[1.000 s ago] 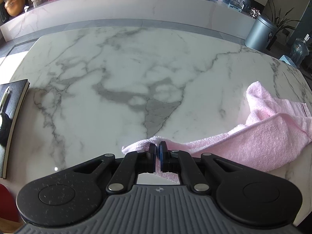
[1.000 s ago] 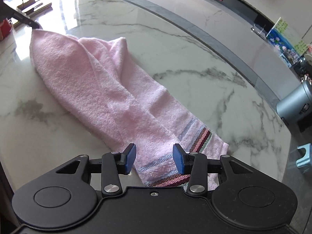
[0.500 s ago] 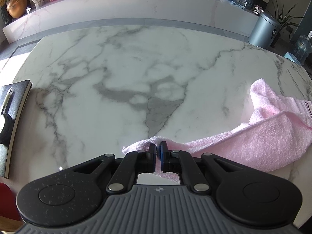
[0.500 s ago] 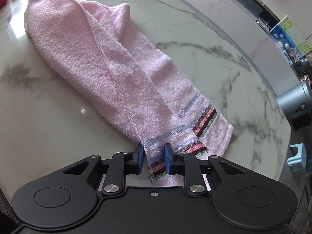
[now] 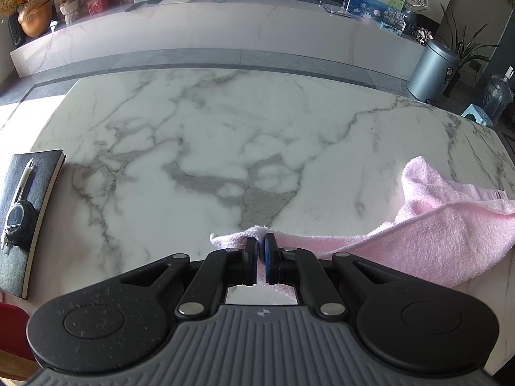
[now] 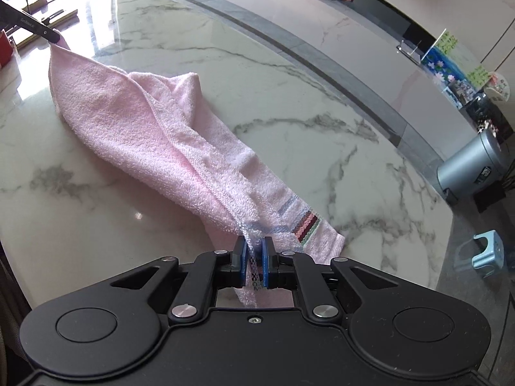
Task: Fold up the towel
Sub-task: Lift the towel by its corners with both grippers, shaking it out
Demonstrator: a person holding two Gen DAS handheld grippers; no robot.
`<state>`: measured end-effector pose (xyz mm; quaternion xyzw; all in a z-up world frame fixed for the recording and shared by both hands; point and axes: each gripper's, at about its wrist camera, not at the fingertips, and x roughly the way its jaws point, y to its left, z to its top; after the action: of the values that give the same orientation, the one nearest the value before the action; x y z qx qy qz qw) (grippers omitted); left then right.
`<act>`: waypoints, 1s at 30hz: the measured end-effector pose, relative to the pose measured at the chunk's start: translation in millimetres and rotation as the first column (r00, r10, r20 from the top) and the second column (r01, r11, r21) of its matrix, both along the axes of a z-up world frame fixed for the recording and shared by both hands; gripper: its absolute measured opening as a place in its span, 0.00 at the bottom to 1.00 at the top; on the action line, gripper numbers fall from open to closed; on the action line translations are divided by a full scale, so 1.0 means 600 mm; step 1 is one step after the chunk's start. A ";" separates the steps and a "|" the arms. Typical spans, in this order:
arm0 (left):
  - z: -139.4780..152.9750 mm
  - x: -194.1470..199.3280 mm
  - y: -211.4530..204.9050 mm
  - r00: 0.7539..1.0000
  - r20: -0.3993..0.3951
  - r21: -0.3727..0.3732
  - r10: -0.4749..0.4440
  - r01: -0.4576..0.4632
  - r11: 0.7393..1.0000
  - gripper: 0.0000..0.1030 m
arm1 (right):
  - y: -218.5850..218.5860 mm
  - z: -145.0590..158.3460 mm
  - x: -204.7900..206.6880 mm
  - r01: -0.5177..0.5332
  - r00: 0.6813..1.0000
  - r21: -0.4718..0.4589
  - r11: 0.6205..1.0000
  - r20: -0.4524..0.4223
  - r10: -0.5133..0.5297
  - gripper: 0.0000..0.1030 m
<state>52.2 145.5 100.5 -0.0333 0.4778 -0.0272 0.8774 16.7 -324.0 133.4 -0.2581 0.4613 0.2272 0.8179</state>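
Both pairs of jaws are clamped on the pink towel (image 6: 154, 135). Between the pads of the left gripper (image 5: 261, 251) a pale corner of the cloth is pinched, with a small tuft poking out just ahead of the tips. The right gripper (image 6: 254, 259) has its jaws closing on the striped end, the hem and its woven band caught between the blue pads. From the right jaws the towel runs forward and to the left as a long, bunched strip, its hemmed edge ridged along the middle, up to the far corner held by the left gripper's fingers (image 6: 53, 35). Part of the cloth sags onto the marble table (image 5: 193, 135). Ahead of the left jaws the tabletop lies bare and wide up to its far rounded edge. Well off to the left of those jaws a dark notebook (image 5: 29, 218) rests near the table's side edge, with a pen (image 5: 24, 177) on it.
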 end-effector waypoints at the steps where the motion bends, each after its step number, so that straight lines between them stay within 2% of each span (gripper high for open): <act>1: 0.007 -0.002 -0.001 1.000 0.009 0.000 -0.001 0.001 1.000 0.03 | 0.000 0.008 -0.005 -0.001 1.000 -0.003 1.000 0.005 0.001 0.07; 7: 0.038 -0.017 -0.005 0.998 0.055 0.012 -0.005 0.004 1.000 0.03 | -0.008 0.034 -0.034 0.001 1.000 0.003 1.000 -0.004 -0.001 0.04; 16: 0.053 -0.048 -0.003 0.997 0.076 0.012 -0.013 0.012 1.000 0.03 | -0.005 0.019 -0.087 0.005 1.000 -0.037 0.999 0.016 -0.004 0.01; 19: 0.059 -0.056 -0.002 0.996 0.086 0.014 -0.013 0.011 1.000 0.03 | 0.006 0.019 -0.106 -0.014 0.999 -0.083 0.996 0.049 0.019 0.01; 23: 0.076 -0.052 -0.006 0.995 0.103 0.034 -0.020 0.017 0.999 0.03 | 0.005 0.040 -0.105 0.003 0.995 -0.100 0.995 0.104 0.007 0.01; 30: 0.137 -0.010 -0.030 0.986 0.161 0.089 -0.049 0.035 0.995 0.02 | -0.001 0.104 -0.052 0.090 0.970 -0.134 0.987 0.238 -0.056 0.01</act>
<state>46.2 127.2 182.9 0.0168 0.4056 -0.0280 0.9134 -14.4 -324.5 195.7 -0.3239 0.3862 0.1310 0.8537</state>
